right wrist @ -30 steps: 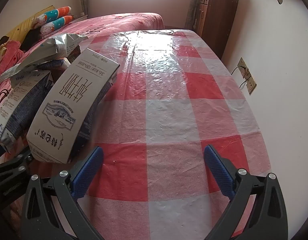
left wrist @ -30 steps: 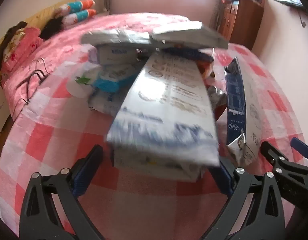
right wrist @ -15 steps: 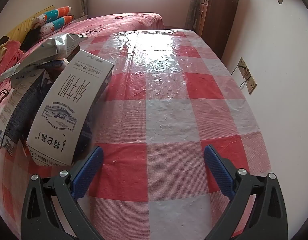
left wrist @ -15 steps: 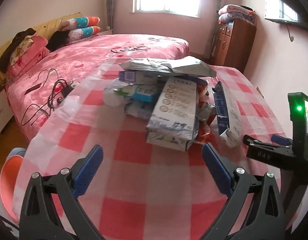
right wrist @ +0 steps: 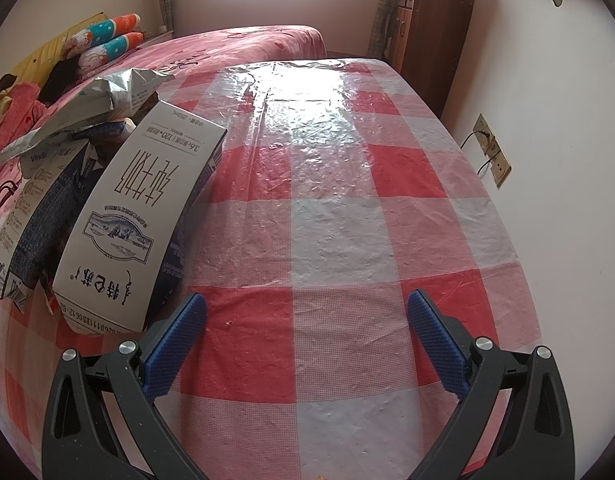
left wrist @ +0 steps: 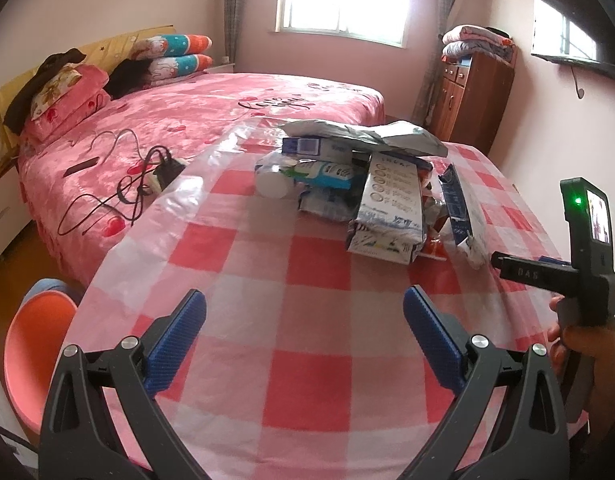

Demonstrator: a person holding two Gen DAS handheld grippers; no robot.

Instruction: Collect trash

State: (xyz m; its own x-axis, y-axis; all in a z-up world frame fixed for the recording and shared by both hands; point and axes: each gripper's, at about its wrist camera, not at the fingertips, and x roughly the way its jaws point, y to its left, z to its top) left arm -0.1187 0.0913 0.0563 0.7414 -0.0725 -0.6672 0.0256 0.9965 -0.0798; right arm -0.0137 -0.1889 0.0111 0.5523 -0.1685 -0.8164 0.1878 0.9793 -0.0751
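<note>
A pile of trash point(left wrist: 359, 184) lies on the table with the red-and-white checked cloth point(left wrist: 315, 300): flattened milk cartons, a silver foil bag point(left wrist: 367, 134), a white cup point(left wrist: 273, 184) and wrappers. My left gripper point(left wrist: 303, 338) is open and empty, well back from the pile near the table's front edge. My right gripper point(right wrist: 305, 344) is open and empty, just right of a white milk carton point(right wrist: 139, 220) that leans on the pile. The right gripper's body also shows in the left wrist view point(left wrist: 563, 272).
A pink bed point(left wrist: 195, 120) with pillows, cables and a charger stands left of the table. An orange stool point(left wrist: 31, 344) is at the lower left. A wooden cabinet point(right wrist: 427, 28) stands at the back right. A wall socket point(right wrist: 493, 152) is beside the table's right edge.
My left gripper has pulled back and up from the pile, which was close between its fingers a second ago. The right gripper has not moved.
</note>
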